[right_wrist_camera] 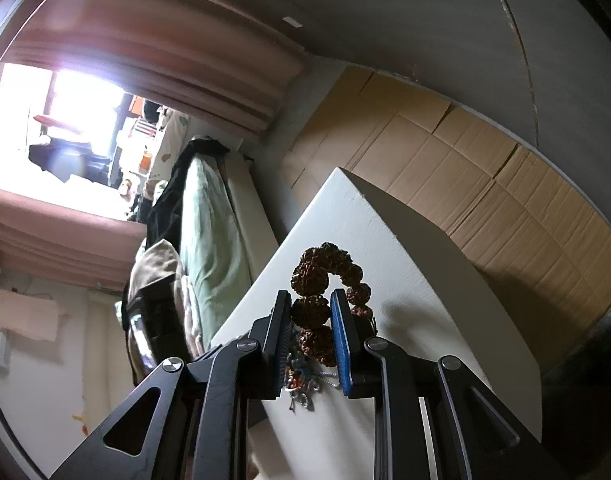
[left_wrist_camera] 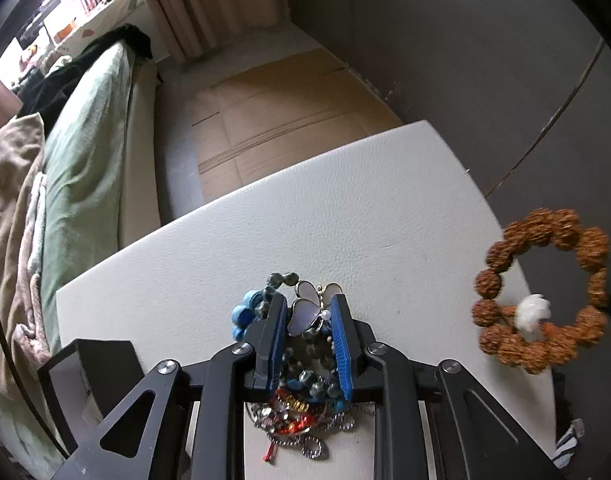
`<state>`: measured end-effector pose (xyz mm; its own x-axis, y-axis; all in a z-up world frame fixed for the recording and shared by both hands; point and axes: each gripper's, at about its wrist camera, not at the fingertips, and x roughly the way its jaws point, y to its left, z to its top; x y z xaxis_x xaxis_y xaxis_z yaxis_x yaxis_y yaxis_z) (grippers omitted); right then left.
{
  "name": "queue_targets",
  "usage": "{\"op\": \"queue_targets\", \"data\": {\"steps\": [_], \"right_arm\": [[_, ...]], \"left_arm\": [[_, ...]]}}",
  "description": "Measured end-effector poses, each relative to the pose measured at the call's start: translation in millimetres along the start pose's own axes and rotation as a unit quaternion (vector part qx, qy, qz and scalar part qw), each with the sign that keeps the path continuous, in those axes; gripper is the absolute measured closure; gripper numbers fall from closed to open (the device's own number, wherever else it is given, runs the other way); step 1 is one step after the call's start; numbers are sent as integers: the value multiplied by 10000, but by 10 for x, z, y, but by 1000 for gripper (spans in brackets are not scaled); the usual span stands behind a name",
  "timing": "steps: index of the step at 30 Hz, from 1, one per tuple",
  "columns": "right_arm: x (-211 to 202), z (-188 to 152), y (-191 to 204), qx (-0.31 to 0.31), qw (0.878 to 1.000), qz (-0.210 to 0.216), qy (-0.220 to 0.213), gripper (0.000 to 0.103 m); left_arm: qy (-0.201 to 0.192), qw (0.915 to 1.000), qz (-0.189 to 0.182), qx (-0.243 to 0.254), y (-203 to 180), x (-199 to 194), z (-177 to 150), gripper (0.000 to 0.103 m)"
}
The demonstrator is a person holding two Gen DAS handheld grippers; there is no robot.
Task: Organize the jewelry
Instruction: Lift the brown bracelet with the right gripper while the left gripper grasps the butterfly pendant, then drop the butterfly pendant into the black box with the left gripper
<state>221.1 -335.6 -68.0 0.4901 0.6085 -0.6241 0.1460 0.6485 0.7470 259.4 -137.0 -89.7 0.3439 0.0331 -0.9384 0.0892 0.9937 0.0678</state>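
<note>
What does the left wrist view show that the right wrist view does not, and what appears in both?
Only the left wrist view shows the left claw astride a butterfly piece, blue beads beside it, and the brown bead bracelet's white bead. Only the right wrist view shows the right claw gripping that bracelet, and a bright window. Both show the white tabletop, the tangled jewelry pile and cardboard.

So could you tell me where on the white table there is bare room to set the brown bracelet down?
The table is bare beyond the jewelry pile, out to its far edge and left corner. It is crowded around the pile, where the left gripper works. The right gripper holds the brown bracelet.
</note>
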Motion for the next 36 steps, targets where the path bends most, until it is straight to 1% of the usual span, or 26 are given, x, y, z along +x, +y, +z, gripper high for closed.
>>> {"op": "queue_targets", "data": {"steps": [4,10,15,21,28,32,36], "right_arm": [[39,-42,71,-106,9999,33,48,82],[123,-116,241,-347,9990,253,153,82],[185,-193,403,-508,9972,495,220,82],[284,-322,622,-752,9944,702,252,82],[452,-500,898,-1050,9892,953,378,82],[572,-622,1041,-1230,9863,995,476,82],[671,-721,1124,-1357,9843,954,601,82]], "left_arm": [[-127,9998,-161,-82,109,-178,-61,79],[-336,9986,-323,-264,355,-493,-209,79],[-540,9968,-359,-475,658,-776,-372,80],[-730,9938,-300,-785,1063,-1049,-586,80],[-751,9893,-223,-1230,1501,-1065,-852,80],[-600,9860,-247,-1537,1746,-924,-996,80],[-501,9791,-387,-1933,1923,-752,-1114,79]]}}
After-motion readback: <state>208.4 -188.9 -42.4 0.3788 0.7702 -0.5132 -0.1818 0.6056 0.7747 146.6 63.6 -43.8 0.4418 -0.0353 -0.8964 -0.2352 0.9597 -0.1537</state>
